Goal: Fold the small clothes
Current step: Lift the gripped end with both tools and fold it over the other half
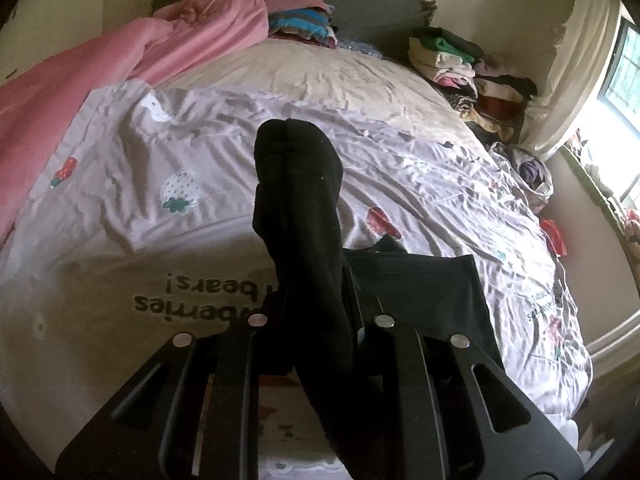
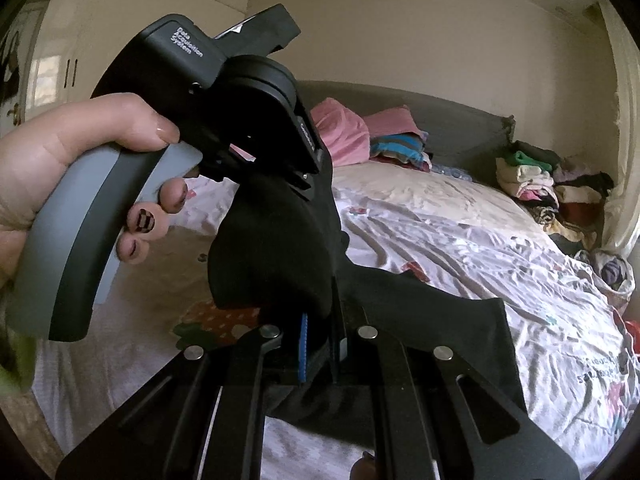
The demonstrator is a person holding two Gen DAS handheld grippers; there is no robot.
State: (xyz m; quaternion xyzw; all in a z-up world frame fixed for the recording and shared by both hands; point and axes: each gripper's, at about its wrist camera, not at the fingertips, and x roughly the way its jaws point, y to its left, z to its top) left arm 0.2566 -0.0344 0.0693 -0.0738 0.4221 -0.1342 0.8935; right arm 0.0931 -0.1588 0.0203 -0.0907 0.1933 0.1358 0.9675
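Left wrist view: The left gripper [image 1: 316, 320] has its jaws closed to a narrow gap on a black sock [image 1: 298, 208]. The sock stands up from between the jaws, raised clear of the bed, with its rounded end uppermost; a lower length of the sock passes down between the jaws toward the camera. A second black garment [image 1: 424, 284] lies flat on the strawberry-print duvet [image 1: 168, 168], directly behind and to the right of the gripper. Farther back, a pink blanket [image 1: 120, 60] is bunched along the left side of the bed. A stack of folded clothes [image 1: 304, 26] lies against the grey headboard [image 1: 372, 8], and a second pile of clothes [image 1: 468, 68] occupies the right rear corner.

Right wrist view: The right gripper [image 2: 320, 344] has its jaws almost fully closed, clamped on black fabric of the sock [image 2: 276, 256]. The sock spans upward from these jaws to the left gripper [image 2: 308, 160], which is held in the person's left hand [image 2: 80, 168] by its grey handle. The sock is suspended above the duvet [image 2: 460, 240] between the two grippers. The flat black garment [image 2: 460, 320] lies on the duvet to the right.
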